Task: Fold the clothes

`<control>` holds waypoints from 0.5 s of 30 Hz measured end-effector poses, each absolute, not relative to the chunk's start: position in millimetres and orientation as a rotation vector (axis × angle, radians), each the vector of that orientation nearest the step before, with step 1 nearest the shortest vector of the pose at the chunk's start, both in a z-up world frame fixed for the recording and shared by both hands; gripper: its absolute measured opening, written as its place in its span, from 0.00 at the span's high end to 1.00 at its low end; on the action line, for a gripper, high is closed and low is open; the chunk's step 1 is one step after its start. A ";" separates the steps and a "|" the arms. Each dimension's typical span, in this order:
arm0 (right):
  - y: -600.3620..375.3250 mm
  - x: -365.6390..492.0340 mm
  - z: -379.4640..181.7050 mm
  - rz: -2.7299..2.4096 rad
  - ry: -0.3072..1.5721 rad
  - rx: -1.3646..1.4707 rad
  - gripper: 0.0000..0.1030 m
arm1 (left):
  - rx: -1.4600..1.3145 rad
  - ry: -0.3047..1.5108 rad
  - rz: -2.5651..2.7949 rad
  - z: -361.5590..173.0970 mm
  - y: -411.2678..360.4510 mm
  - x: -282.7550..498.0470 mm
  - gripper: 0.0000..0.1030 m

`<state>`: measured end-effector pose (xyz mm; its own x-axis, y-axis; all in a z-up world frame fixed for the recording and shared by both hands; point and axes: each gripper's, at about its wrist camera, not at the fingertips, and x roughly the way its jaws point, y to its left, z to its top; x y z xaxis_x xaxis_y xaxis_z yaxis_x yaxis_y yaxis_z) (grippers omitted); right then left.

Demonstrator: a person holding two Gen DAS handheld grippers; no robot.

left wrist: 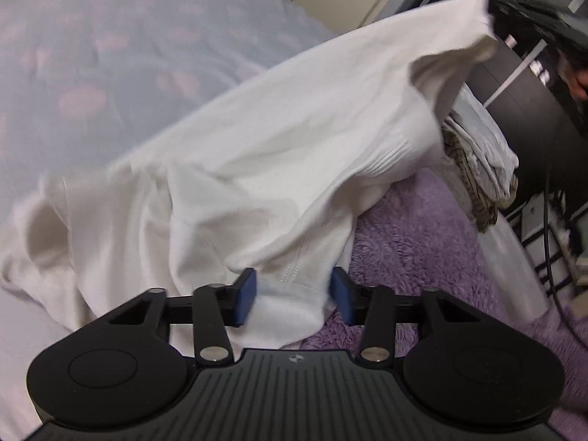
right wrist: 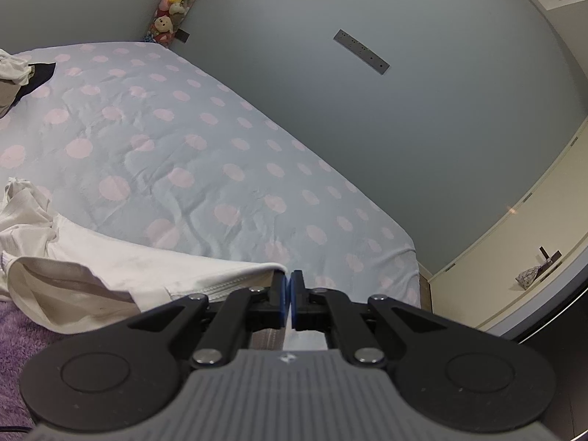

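The white garment (left wrist: 279, 154) stretches from the lower middle of the left wrist view up to the upper right, over the polka-dot bed (right wrist: 205, 154) and a purple fleece blanket (left wrist: 422, 242). The right tool (right wrist: 287, 296) is pinched shut on one hem corner, probably to keep the fabric taut. The left tool (left wrist: 292, 294) stands partly open with a bunched edge between its blue pads (left wrist: 245, 296), apparently not yet clamped.
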<state>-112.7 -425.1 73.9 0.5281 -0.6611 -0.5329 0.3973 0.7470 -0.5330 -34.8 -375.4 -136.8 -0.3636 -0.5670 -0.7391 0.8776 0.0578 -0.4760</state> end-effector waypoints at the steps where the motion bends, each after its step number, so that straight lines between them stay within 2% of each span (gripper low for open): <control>1: -426.1 -113.2 73.7 -0.650 0.788 -0.368 0.97 | 0.351 1.200 -1.577 -142.3 -375.7 -31.9 0.69; 2: -427.0 -114.3 73.7 -0.651 0.789 -0.365 0.97 | 0.319 1.240 -1.570 -146.9 -375.4 -29.1 0.75; 3: -427.9 -115.3 73.5 -0.652 0.791 -0.362 0.97 | 0.289 1.269 -1.571 -150.1 -374.7 -26.5 0.84; 6: -431.2 -117.2 69.6 -0.661 0.798 -0.348 0.97 | 0.242 1.292 -1.554 -149.1 -368.6 -21.7 0.96; 10: -434.7 -120.5 64.2 -0.673 0.804 -0.328 0.97 | 0.202 1.231 -1.510 -126.6 -353.6 -10.7 0.97; 15: -435.8 -119.6 58.3 -0.676 0.810 -0.317 0.97 | 0.212 0.987 -1.456 -64.4 -311.7 9.1 0.98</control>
<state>-119.6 -435.8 58.3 0.4976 -0.6635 -0.5587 0.4318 0.7481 -0.5039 9.1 -311.7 -64.4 -0.1829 -0.7254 -0.6636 0.8851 0.1723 -0.4323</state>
